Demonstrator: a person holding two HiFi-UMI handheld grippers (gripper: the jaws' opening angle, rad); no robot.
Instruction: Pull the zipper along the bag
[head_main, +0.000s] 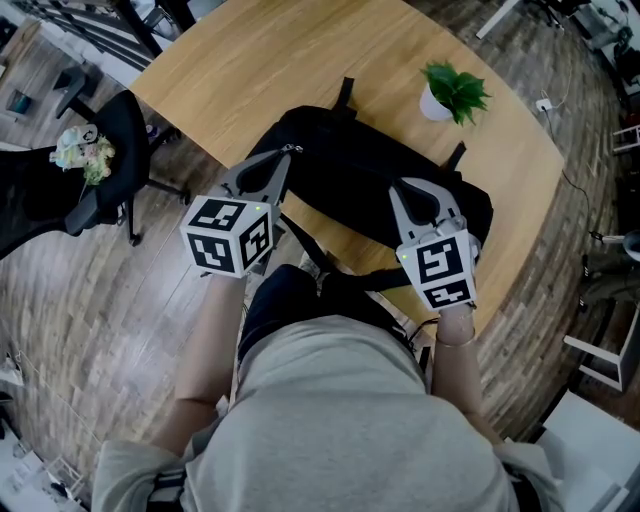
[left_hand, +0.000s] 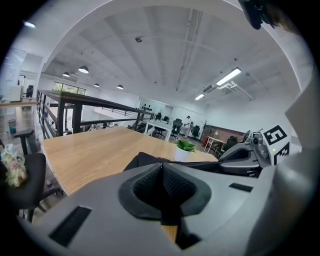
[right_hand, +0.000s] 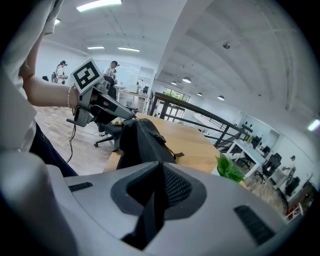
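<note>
A black bag (head_main: 370, 180) lies across the near part of the round wooden table (head_main: 250, 60). My left gripper (head_main: 288, 152) is at the bag's left end, on the zipper line. Its jaws are shut, and in the left gripper view a thin dark tab, the zipper pull (left_hand: 171, 215), runs down between the pads of the left gripper (left_hand: 161, 167). My right gripper (head_main: 402, 186) sits on the bag's right part. There the jaws of the right gripper (right_hand: 160, 167) are shut on a black fold of the bag (right_hand: 149, 220). The bag (right_hand: 140, 142) stretches away from it toward the left gripper (right_hand: 100, 102).
A small green plant in a white pot (head_main: 452, 92) stands on the table behind the bag's right end. A black office chair (head_main: 110, 170) with a bundle on it stands on the wood floor at the left. The table's near edge runs close to the person's legs.
</note>
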